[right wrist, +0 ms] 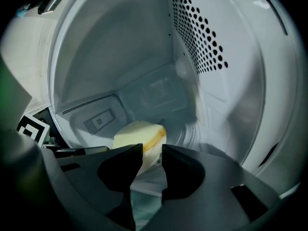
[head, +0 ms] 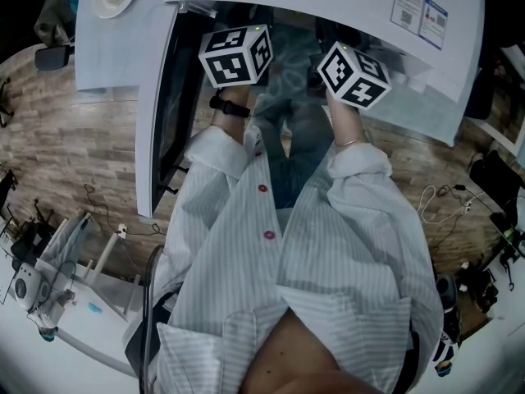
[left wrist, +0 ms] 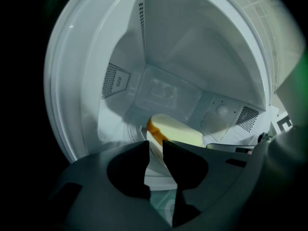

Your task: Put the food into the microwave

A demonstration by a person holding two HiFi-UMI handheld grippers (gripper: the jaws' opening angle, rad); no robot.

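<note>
You hold the white plate point(left wrist: 155, 171) by its rim: left gripper point(left wrist: 154, 150) and right gripper point(right wrist: 152, 155) have narrow jaws on it. The bread point(left wrist: 175, 131) is inside the microwave point(left wrist: 192, 57). Next, I think, set it down and let go.

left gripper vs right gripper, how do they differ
The left gripper grips the white plate at its left edge, near the wall with a small vent patch; the right gripper grips its right edge, beside the widely perforated wall. Both are shut on the plate inside the microwave, bread between them.
</note>
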